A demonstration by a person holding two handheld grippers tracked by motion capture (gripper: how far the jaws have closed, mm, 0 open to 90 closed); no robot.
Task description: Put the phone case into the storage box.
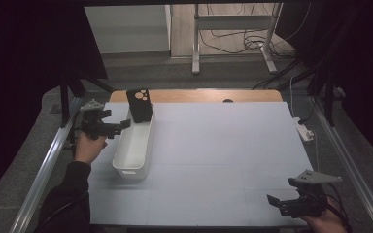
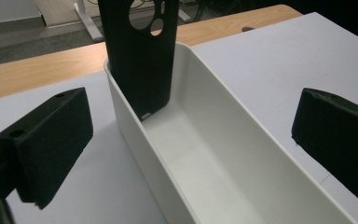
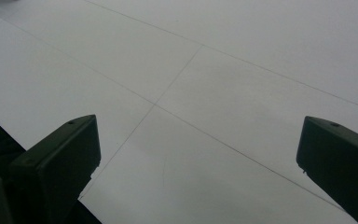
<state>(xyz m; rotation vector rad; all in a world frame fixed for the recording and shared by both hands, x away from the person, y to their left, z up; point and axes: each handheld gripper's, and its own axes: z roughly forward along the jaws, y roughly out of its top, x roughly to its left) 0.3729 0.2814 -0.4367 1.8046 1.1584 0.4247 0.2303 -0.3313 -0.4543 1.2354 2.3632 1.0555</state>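
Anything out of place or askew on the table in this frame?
One thing: the black phone case stands on end in the far end of the white bin, leaning against its end wall and poking above the rim. Both claws, left and right, are open and empty.

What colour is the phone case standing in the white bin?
Black; the phone case shows best in the left gripper view, leaning in the bin.
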